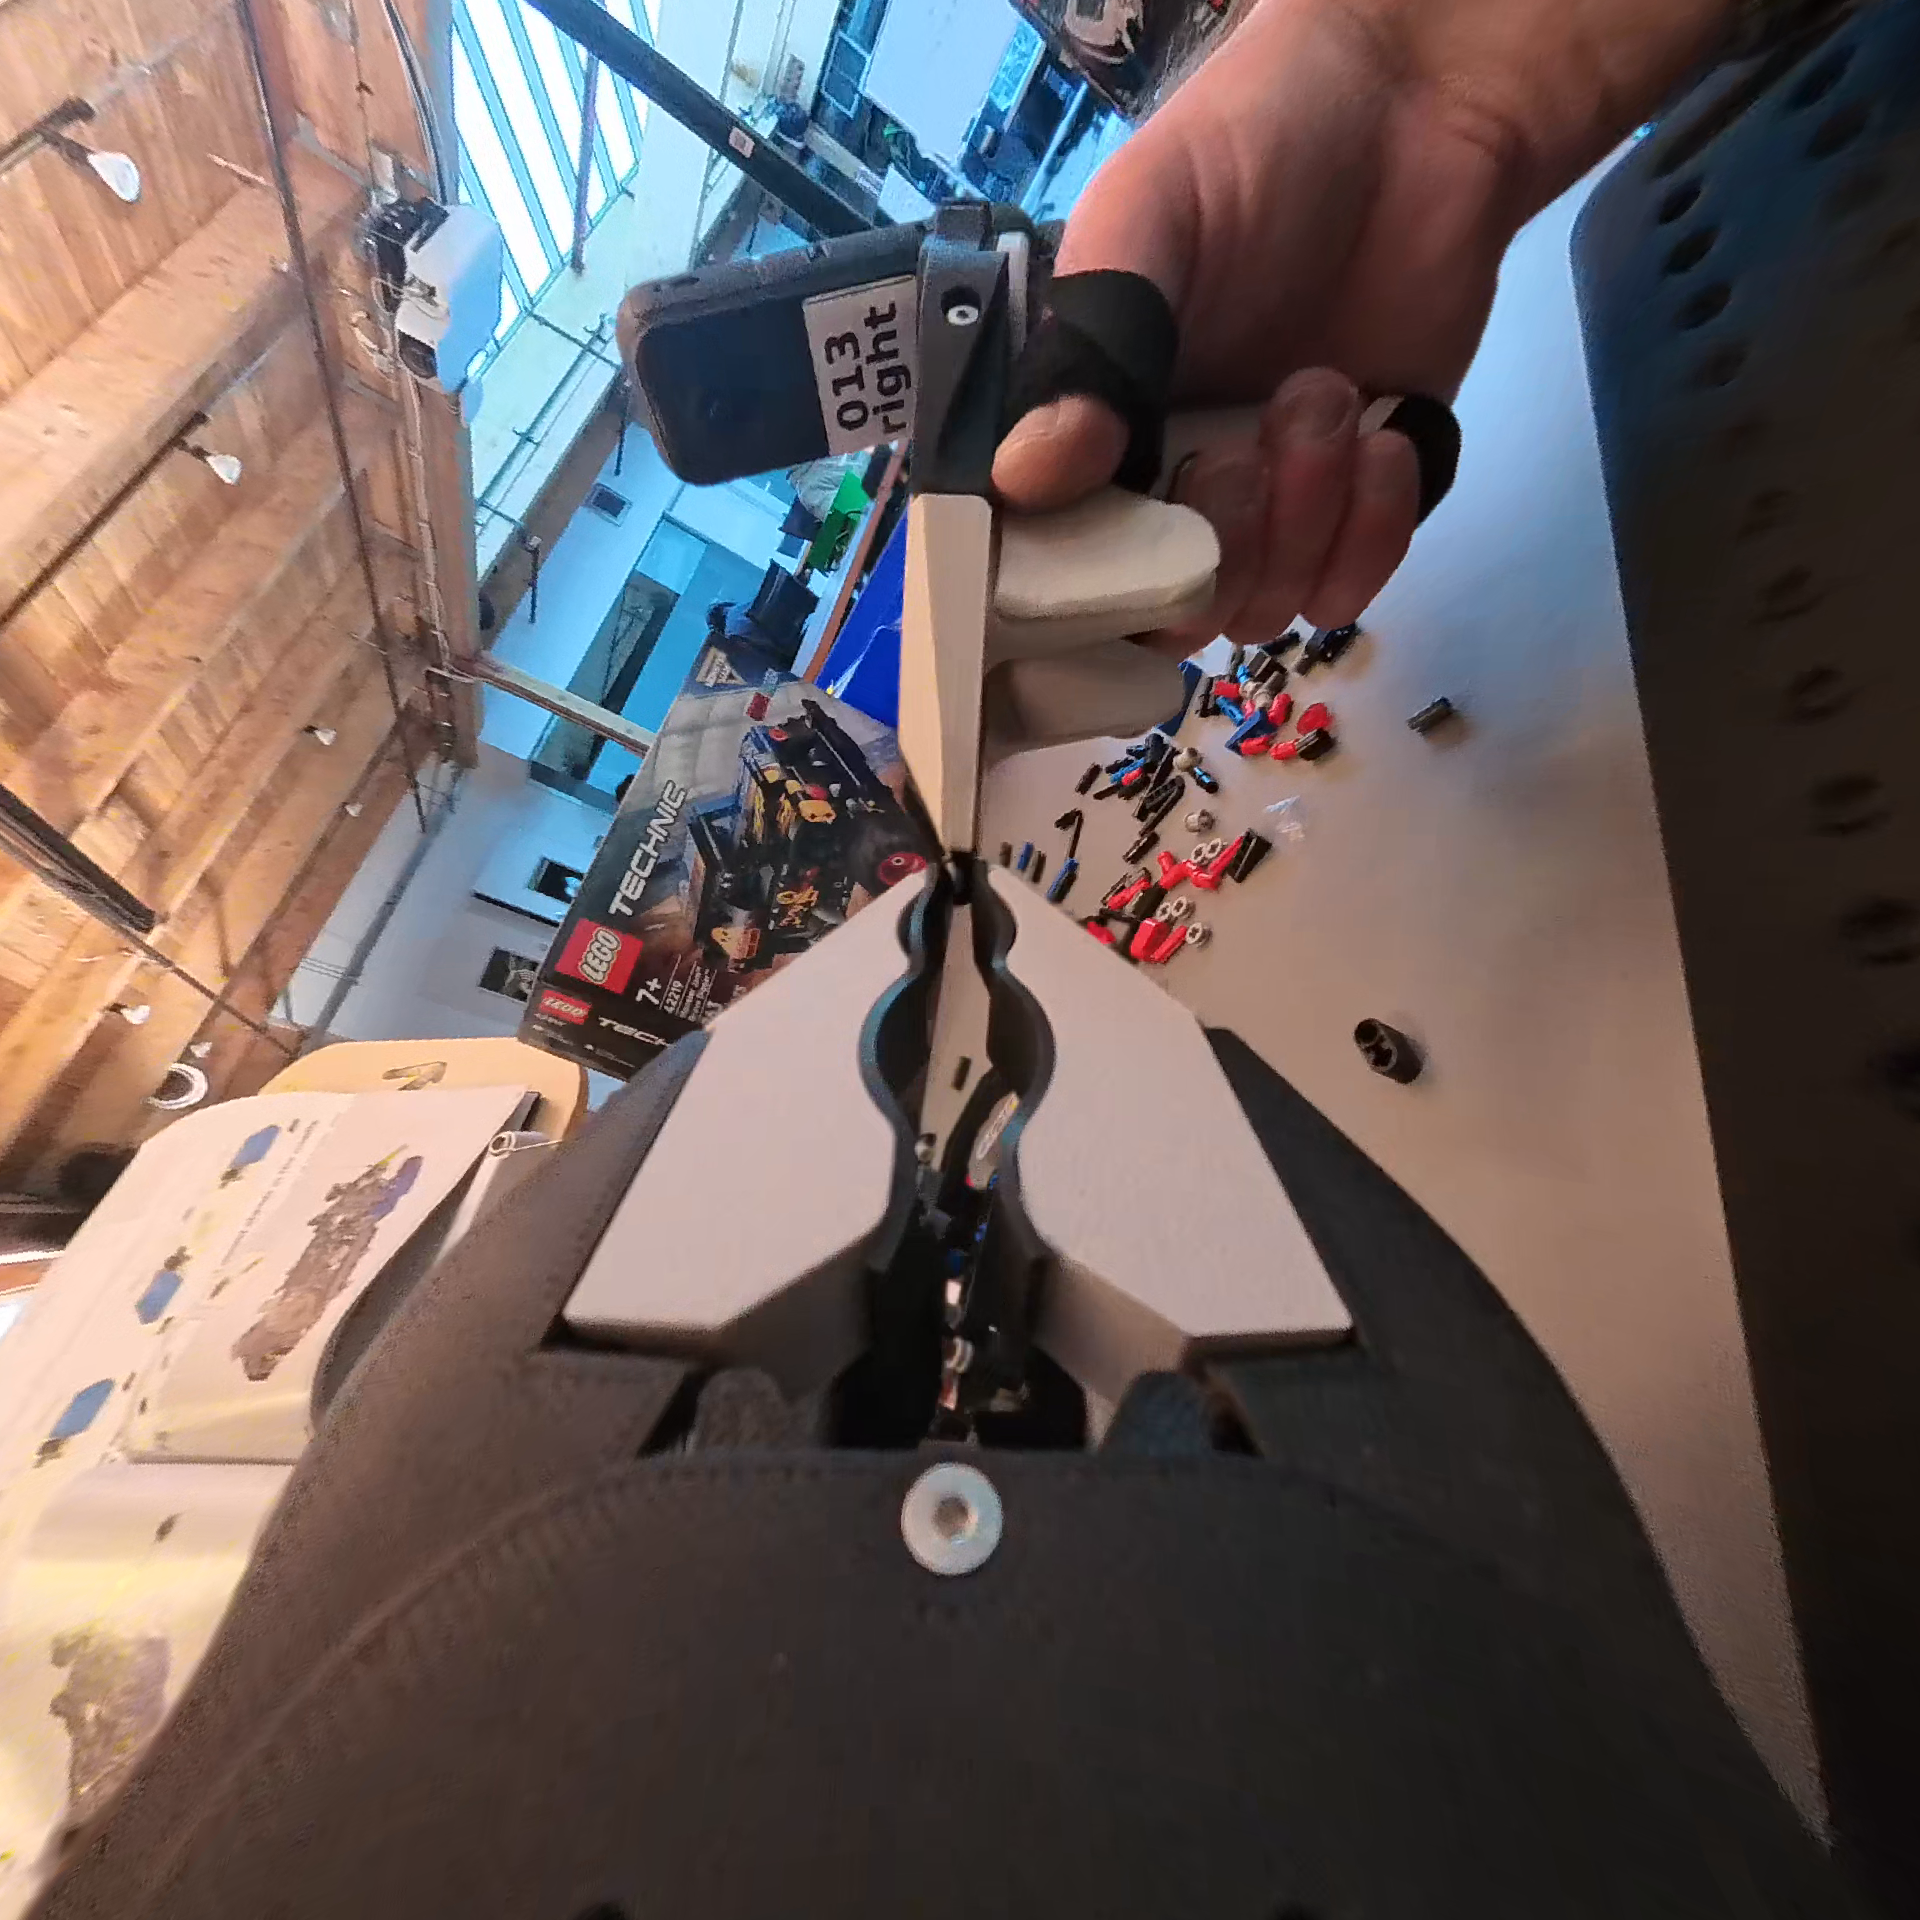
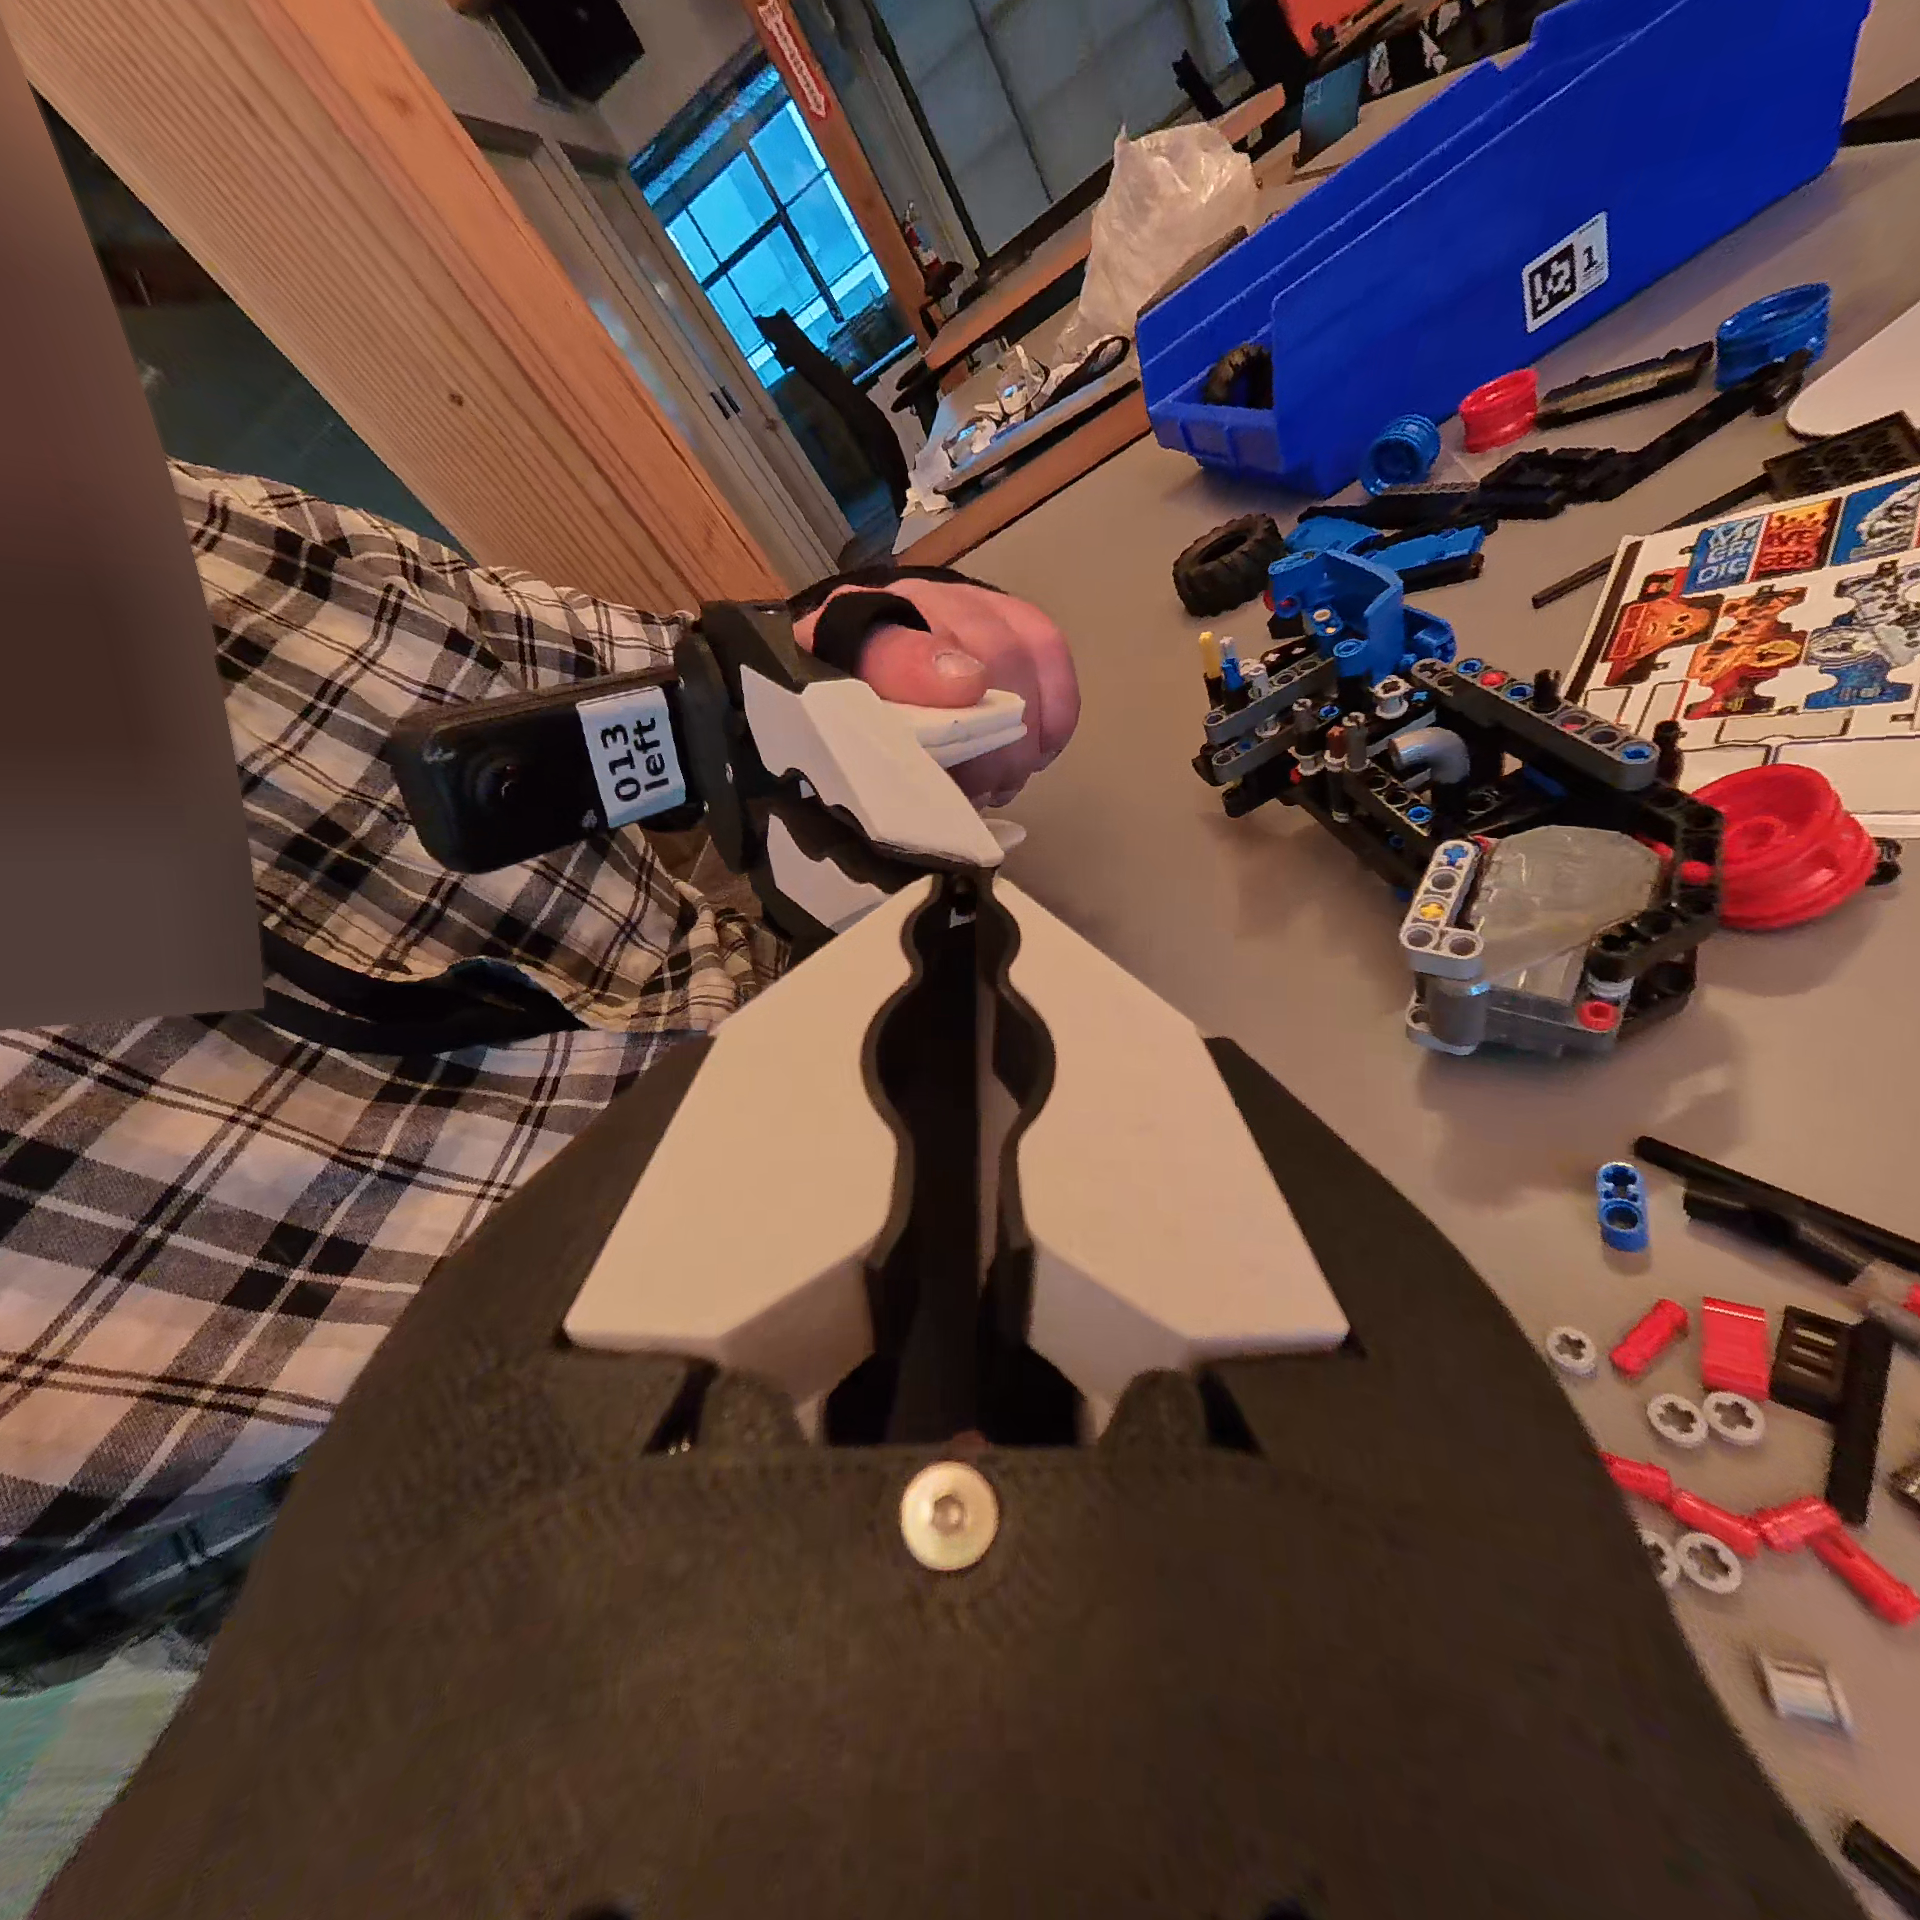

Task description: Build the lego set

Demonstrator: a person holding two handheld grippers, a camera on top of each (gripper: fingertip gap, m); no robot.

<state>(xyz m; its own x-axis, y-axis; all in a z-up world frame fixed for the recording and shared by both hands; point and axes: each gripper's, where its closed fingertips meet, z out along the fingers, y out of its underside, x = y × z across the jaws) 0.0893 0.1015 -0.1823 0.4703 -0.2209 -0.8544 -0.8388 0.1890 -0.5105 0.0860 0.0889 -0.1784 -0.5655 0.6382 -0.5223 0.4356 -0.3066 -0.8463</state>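
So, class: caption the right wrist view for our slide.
Two shut grippers meet tip to tip above the table, beside a half-built Lego chassis.

At frame centre the left gripper (image 1: 956,883) meets the right gripper (image 1: 951,847) tip to tip; loose bricks (image 1: 1184,831) lie right on the table (image 1: 1507,1039).

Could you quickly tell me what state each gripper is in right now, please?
Left gripper: closed, fingers pinching a small black piece.
Right gripper: closed, its tips on that same piece, it seems.

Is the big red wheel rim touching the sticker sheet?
Touching: the right wrist view shows the red wheel rim overlapping the sticker sheet's lower edge, no gap.
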